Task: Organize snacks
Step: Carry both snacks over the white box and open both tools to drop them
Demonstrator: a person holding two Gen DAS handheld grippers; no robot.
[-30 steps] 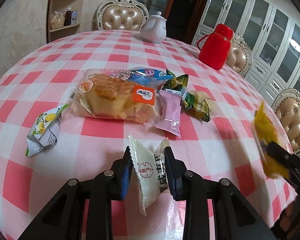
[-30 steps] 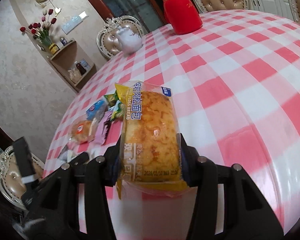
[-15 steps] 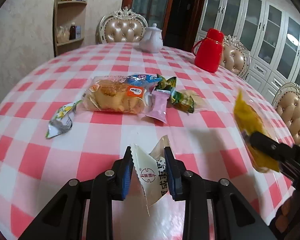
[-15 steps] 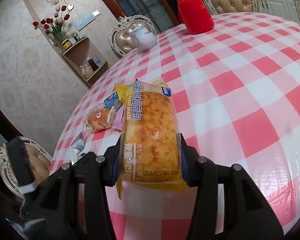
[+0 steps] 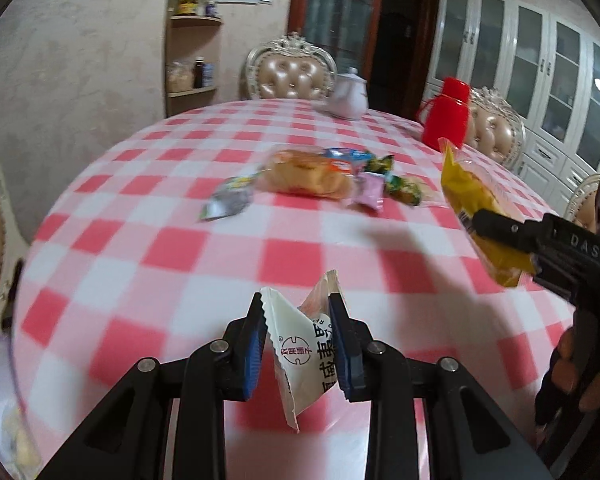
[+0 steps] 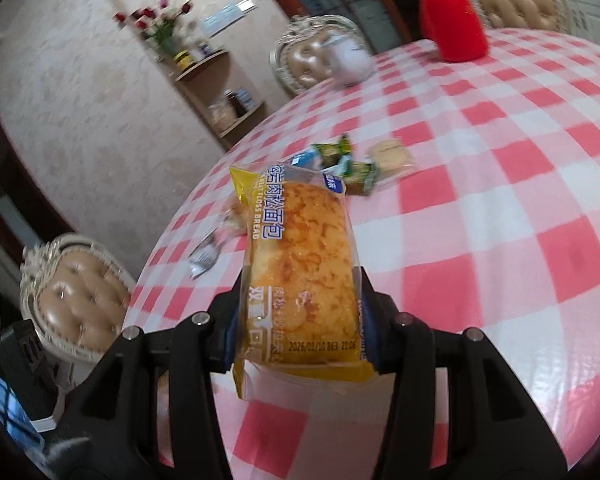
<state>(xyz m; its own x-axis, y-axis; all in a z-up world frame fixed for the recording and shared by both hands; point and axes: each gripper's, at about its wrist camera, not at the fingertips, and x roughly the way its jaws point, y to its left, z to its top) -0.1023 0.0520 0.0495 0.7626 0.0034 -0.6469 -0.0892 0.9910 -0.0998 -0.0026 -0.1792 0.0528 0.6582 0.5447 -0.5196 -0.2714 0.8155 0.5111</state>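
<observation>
Snacks sit heaped in the upper middle of the left wrist view: a bread pack (image 5: 306,174), a pink sachet (image 5: 370,194), green sweets (image 5: 402,192) and a grey packet (image 5: 226,202) just to the left. Checked bench (image 5: 140,264) lies bare below them down to its near rim. Left tool (image 5: 296,344) pinches a white packet (image 5: 300,350) at lower centre. Right tool (image 6: 300,316) grips a yellow bread pack (image 6: 300,264) above the bench edge, open cloth to its right.
</observation>
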